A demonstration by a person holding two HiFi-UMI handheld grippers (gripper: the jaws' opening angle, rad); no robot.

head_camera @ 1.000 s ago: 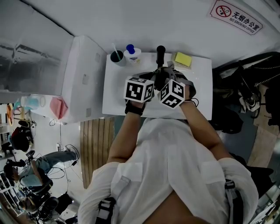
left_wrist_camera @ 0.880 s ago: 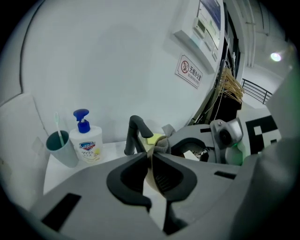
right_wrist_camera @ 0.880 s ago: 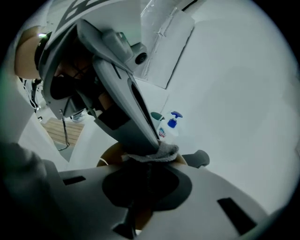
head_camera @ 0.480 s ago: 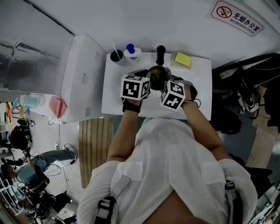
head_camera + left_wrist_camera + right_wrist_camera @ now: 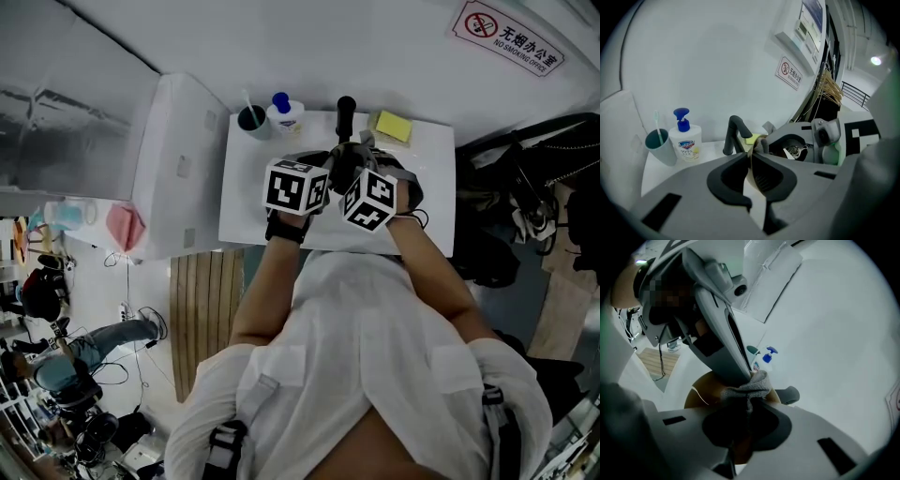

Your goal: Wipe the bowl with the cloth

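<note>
Bowl (image 5: pixel 697 394) brown. Cloth (image 5: pixel 749 387) grey. Desk (image 5: pixel 253 206) white. Soap bottle (image 5: pixel 685 143) white, blue pump, blue-and-yellow label. Cup (image 5: pixel 660 147) teal. Sponge (image 5: pixel 391 127) yellow. Faucet (image 5: pixel 733 136) black. Marker cubes (image 5: pixel 297 187) patterned in black-and-white squares. Wall sign (image 5: pixel 506 37) edged red on white.

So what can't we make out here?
- Inside of bowl: head view, marker cubes block most of it; right gripper view, cloth and left gripper cover much.
- Soap bottle label: left gripper view, print too small.
</note>
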